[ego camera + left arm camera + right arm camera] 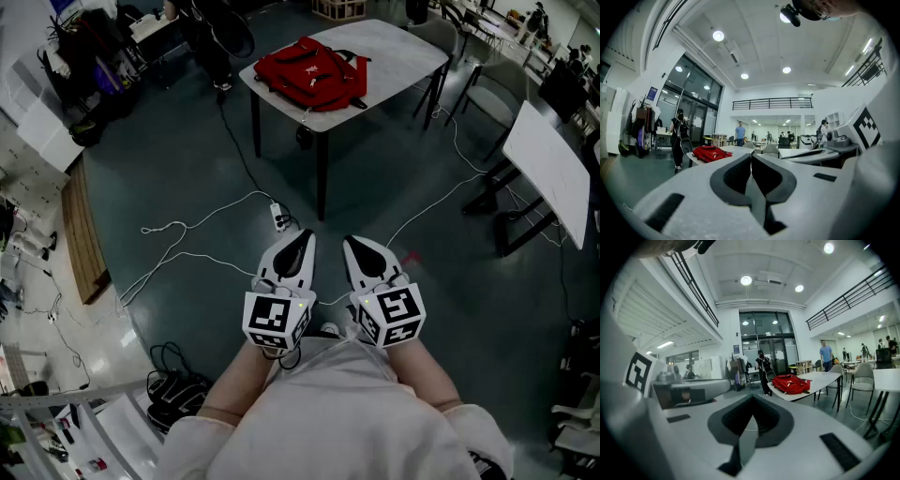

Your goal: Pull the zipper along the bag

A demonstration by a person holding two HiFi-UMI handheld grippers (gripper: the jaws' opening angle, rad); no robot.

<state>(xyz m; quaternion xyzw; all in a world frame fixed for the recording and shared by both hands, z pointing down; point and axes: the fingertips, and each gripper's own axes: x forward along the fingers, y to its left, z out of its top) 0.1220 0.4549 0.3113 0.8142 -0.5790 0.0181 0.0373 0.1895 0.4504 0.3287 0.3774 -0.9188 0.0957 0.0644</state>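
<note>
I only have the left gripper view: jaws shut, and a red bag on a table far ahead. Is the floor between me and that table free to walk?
Observer: Not fully. The head view shows white cables and a power strip lying on the floor in front of the table.
Operator: What is the right hand-held gripper doing?
Observer: The right hand-held gripper has its jaws together with nothing between them, and it is held close to the person's body.
Operator: How does the bag lie?
Observer: From above, the red bag lies flat on the left part of the table, with a strap reaching the near edge.
</note>
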